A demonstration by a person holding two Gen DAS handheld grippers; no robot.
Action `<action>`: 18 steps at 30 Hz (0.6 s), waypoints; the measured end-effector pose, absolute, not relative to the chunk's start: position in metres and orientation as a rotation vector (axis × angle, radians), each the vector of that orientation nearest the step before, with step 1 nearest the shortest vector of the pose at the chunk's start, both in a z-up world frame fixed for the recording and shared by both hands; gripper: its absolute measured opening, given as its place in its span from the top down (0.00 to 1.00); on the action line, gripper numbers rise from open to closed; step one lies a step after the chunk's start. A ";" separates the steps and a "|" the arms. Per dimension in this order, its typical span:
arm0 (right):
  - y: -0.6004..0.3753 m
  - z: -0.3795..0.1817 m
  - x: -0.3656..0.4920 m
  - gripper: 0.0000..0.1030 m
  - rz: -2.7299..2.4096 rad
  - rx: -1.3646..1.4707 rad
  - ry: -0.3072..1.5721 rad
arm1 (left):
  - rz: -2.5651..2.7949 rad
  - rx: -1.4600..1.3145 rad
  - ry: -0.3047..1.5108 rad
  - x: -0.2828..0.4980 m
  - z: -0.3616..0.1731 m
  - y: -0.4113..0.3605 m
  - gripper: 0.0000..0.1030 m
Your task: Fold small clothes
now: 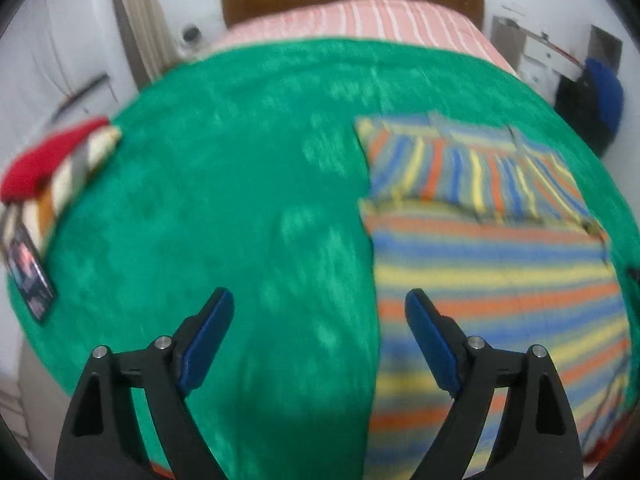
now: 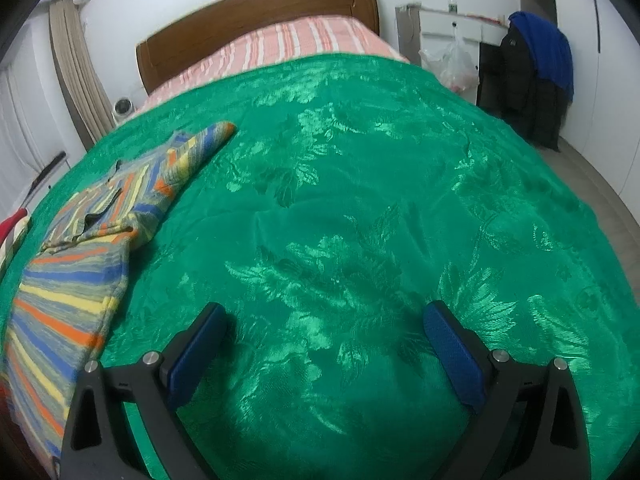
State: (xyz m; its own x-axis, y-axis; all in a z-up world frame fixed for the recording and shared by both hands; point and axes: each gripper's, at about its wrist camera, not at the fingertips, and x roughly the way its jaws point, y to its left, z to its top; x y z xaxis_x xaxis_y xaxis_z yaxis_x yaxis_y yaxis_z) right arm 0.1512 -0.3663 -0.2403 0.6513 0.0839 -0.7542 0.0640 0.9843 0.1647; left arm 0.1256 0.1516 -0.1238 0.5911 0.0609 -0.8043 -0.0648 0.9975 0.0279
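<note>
A striped shirt [image 1: 492,264] in blue, orange and yellow lies flat on the green bedspread [image 1: 224,184], with a sleeve folded across its upper part. My left gripper [image 1: 319,304] hovers over its left edge, open, with nothing between its blue pads. In the right wrist view the same striped shirt [image 2: 68,292] lies at the far left, one sleeve reaching out toward the head of the bed. My right gripper [image 2: 325,320] stands open above bare green bedspread [image 2: 360,200], to the right of the shirt and apart from it.
A folded pile of clothes [image 1: 48,184], red on top, sits at the left edge of the bedspread. Beyond it are a pink striped sheet [image 2: 280,44] and a wooden headboard [image 2: 256,16]. A chair with dark and blue garments [image 2: 536,76] stands at the far right.
</note>
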 end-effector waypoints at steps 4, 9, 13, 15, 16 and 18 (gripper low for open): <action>-0.359 -0.194 0.117 0.07 0.158 0.242 0.847 | -0.038 -0.094 1.015 0.080 -0.143 0.162 0.12; -0.320 -0.171 0.052 0.07 0.426 0.221 0.961 | -0.146 -0.052 1.142 0.051 -0.183 0.130 0.12; -0.290 -0.200 0.013 0.07 0.518 0.294 1.080 | -0.169 0.038 1.187 0.037 -0.201 0.104 0.18; -0.273 -0.218 0.002 0.11 0.546 0.294 1.132 | -0.175 0.051 1.190 0.033 -0.202 0.102 0.20; -0.265 -0.226 -0.003 0.15 0.546 0.267 1.151 | -0.176 0.046 1.197 0.033 -0.202 0.103 0.21; -0.254 -0.242 -0.009 0.27 0.541 0.240 1.203 | -0.172 0.034 1.219 0.031 -0.202 0.105 0.31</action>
